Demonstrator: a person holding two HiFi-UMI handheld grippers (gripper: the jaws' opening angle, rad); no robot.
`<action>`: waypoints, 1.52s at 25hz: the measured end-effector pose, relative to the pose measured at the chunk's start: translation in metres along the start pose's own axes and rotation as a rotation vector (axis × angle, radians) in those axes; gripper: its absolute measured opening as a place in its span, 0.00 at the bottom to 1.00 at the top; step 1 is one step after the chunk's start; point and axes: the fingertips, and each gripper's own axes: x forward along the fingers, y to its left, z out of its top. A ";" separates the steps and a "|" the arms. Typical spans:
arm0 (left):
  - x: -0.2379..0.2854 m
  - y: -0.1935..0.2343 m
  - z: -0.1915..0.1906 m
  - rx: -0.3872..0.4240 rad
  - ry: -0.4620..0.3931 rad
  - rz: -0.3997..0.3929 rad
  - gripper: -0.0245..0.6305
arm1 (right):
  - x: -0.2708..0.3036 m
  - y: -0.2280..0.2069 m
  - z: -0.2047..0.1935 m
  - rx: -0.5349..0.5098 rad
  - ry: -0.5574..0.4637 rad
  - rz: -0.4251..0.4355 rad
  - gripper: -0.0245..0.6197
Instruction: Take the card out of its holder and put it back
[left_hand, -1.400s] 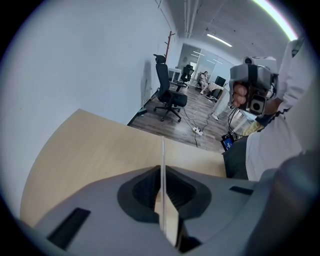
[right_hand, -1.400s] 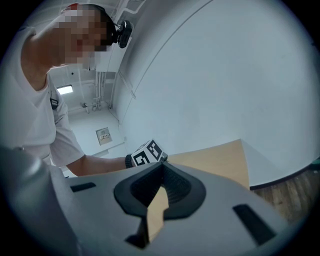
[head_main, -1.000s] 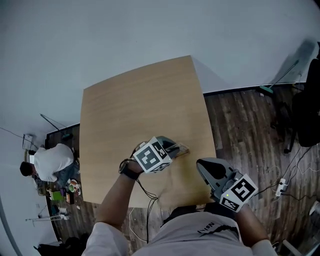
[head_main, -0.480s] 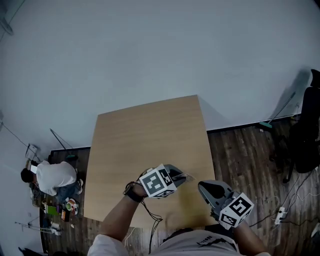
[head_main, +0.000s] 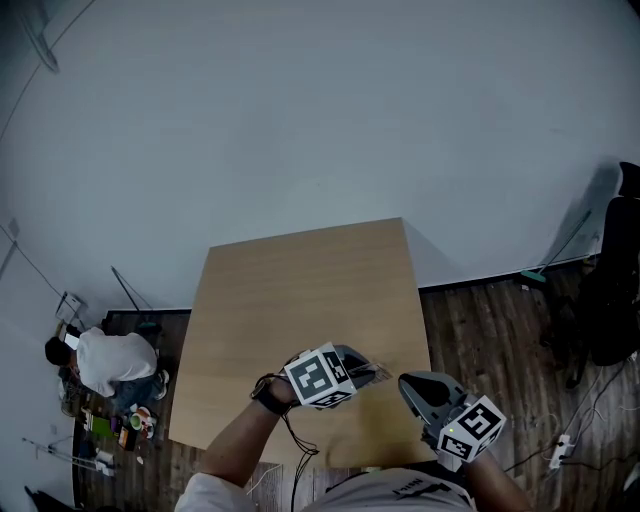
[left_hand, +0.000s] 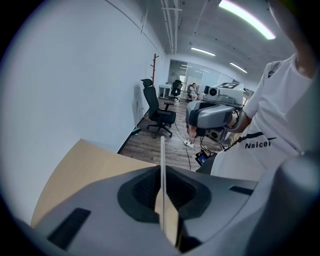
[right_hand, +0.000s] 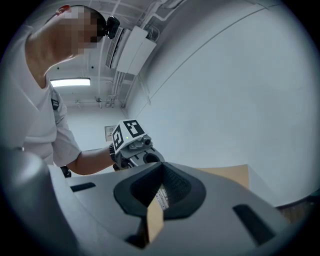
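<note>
Over the near part of the wooden table (head_main: 300, 300), my left gripper (head_main: 356, 366) is shut on the clear card holder (head_main: 368, 375). In the left gripper view the holder (left_hand: 162, 165) shows edge-on as a thin upright strip between the closed jaws of my left gripper (left_hand: 163, 202). My right gripper (head_main: 409, 386) is off to the right, apart from the left one, near the table's front right corner. In the right gripper view my right gripper (right_hand: 159, 200) is shut on a small tan printed card (right_hand: 156, 212), and the left gripper (right_hand: 134, 145) faces it.
A person in a white top (head_main: 105, 358) crouches on the floor left of the table among small items. A black office chair (head_main: 612, 300) stands at the right, with cables and a power strip (head_main: 562, 446) on the dark wooden floor. A white wall lies behind the table.
The head view has tilted upward, so the table and both grippers sit lower in the frame. Both grippers keep their hold and stay about the same distance apart.
</note>
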 end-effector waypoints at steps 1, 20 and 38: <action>-0.001 -0.001 0.000 0.000 0.000 -0.001 0.08 | 0.000 0.001 0.000 -0.002 -0.001 -0.002 0.06; 0.018 0.013 -0.006 -0.048 0.008 -0.006 0.08 | -0.008 -0.015 -0.005 -0.002 0.022 -0.032 0.06; 0.110 0.097 -0.064 -0.110 0.179 -0.054 0.08 | -0.014 -0.070 -0.040 0.092 0.090 -0.079 0.06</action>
